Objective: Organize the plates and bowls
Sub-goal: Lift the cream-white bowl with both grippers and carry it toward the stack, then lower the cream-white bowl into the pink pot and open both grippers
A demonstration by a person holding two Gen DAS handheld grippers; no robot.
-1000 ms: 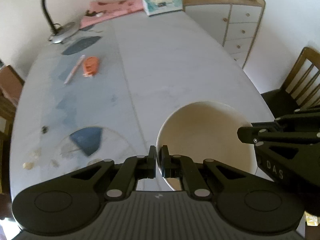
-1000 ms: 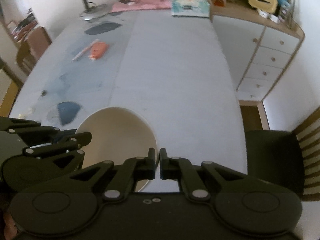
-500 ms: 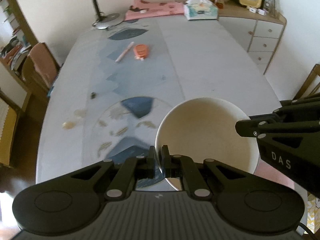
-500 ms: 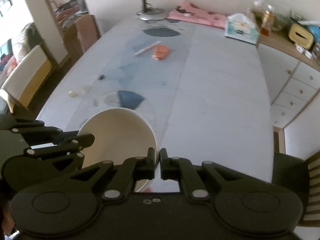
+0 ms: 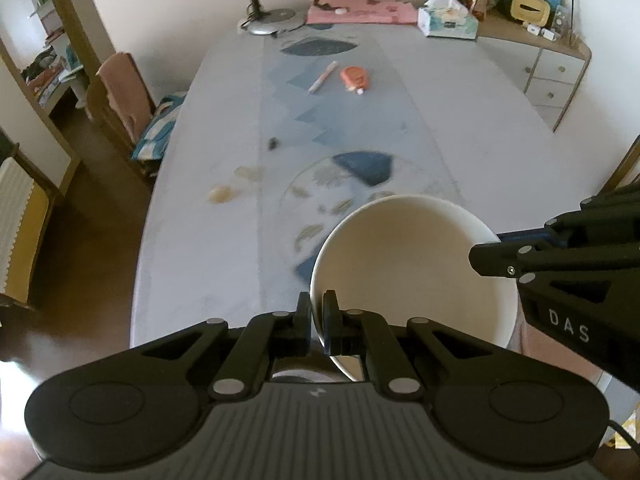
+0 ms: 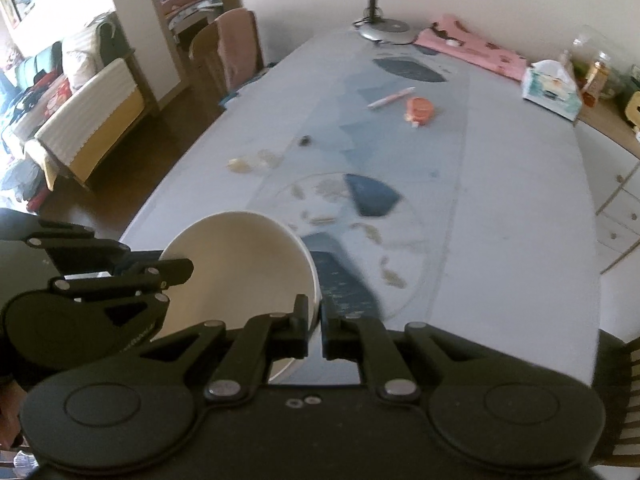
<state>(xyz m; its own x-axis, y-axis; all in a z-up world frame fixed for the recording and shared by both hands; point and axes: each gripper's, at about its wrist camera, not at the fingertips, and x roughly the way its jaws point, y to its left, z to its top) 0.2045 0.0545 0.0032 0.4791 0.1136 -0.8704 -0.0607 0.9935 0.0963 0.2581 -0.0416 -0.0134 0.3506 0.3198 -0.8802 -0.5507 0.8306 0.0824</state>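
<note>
A large cream bowl (image 5: 408,260) is held in the air over the near end of the table by both grippers. My left gripper (image 5: 317,312) is shut on the bowl's left rim. My right gripper (image 6: 315,316) is shut on the bowl's (image 6: 236,268) right rim; it also shows at the right of the left wrist view (image 5: 560,260). A clear glass plate (image 6: 352,232) with blue and leaf patterns lies flat on the table just beyond and below the bowl; it also shows in the left wrist view (image 5: 344,188).
The long grey table (image 5: 460,128) carries a pen (image 5: 323,76), an orange tape measure (image 5: 355,78), a desk lamp (image 5: 272,20), a pink cloth (image 5: 360,10) and a tissue box (image 5: 448,20). Chairs stand at the left (image 5: 120,100) and right (image 6: 624,380). A drawer cabinet (image 5: 556,76) stands at the far right.
Both grippers have swung left and back with the bowl. The view has widened, and the patterned glass plate has come into full view beyond the bowl.
</note>
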